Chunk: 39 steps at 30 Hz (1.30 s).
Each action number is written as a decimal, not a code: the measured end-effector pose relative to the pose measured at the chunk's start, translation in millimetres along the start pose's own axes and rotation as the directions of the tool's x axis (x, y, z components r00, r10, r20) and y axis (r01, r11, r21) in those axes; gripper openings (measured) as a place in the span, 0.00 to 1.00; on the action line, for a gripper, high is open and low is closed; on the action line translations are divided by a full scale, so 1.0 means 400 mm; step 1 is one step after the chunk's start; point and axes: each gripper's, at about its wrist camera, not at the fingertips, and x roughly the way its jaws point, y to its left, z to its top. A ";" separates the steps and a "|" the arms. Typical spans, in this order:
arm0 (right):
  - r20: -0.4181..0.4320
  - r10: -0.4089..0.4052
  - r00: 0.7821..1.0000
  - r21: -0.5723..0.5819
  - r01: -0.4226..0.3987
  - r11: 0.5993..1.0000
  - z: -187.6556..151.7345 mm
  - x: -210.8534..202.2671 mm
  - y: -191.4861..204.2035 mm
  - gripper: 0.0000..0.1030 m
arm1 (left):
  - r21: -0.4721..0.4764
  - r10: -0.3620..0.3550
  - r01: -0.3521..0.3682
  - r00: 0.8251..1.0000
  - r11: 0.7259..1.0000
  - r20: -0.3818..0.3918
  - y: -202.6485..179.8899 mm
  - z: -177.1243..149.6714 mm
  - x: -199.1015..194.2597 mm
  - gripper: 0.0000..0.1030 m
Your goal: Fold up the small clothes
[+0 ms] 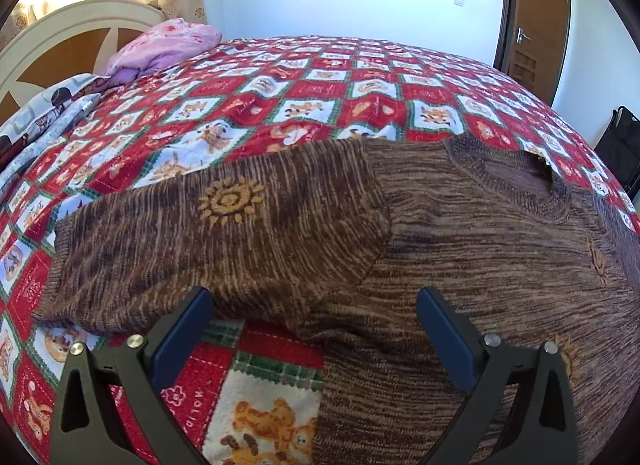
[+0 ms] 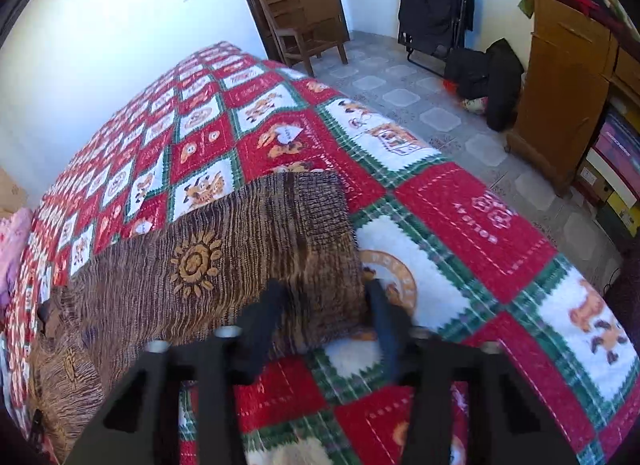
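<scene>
Brown knitted sweater [image 1: 400, 233] lies flat on the quilt [image 1: 280, 81]; left gripper [image 1: 314, 305] hovers low, jaws spread wide, while right gripper [image 2: 322, 293] straddles a sleeve [image 2: 280, 225] edge, unclosed.

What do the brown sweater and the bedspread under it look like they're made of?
Sweater: looks like a soft, matte knit, maybe chenille; fine brown-and-tan ribs, a ribbed collar and raised sun motifs show. Bedspread: looks like quilted printed cloth, slightly shiny on the red squares, with stitched lines; fibre can't be told.
</scene>
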 end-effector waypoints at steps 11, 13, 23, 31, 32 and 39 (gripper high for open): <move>0.088 0.097 0.991 -0.175 -0.080 0.981 0.016 -0.083 0.190 0.14 | 0.017 -0.016 0.016 1.000 1.000 -0.001 -0.012 -0.011 0.003 1.00; 0.093 0.133 0.987 -0.256 -0.106 0.961 0.004 -0.109 0.271 0.14 | 0.026 -0.018 0.019 1.000 0.999 -0.010 -0.016 -0.012 0.007 1.00; -0.014 0.312 0.950 -0.569 -0.264 0.778 -0.202 -0.136 0.673 0.14 | -0.006 -0.116 0.116 0.990 0.993 -0.079 -0.006 -0.021 0.031 1.00; -0.265 0.393 0.880 -0.641 -0.466 0.610 -0.389 -0.068 0.812 0.70 | 0.065 -0.140 0.143 0.989 0.988 -0.042 -0.024 -0.035 -0.003 1.00; -0.262 0.407 0.875 -0.646 -0.473 0.600 -0.399 -0.079 0.797 0.70 | 0.073 -0.145 0.147 0.989 0.986 -0.038 -0.024 -0.036 -0.011 1.00; -0.198 0.458 0.867 -0.533 -0.487 0.691 -0.325 -0.118 0.558 0.70 | 0.173 -0.239 0.237 0.971 0.956 -0.012 -0.105 -0.004 -0.121 0.91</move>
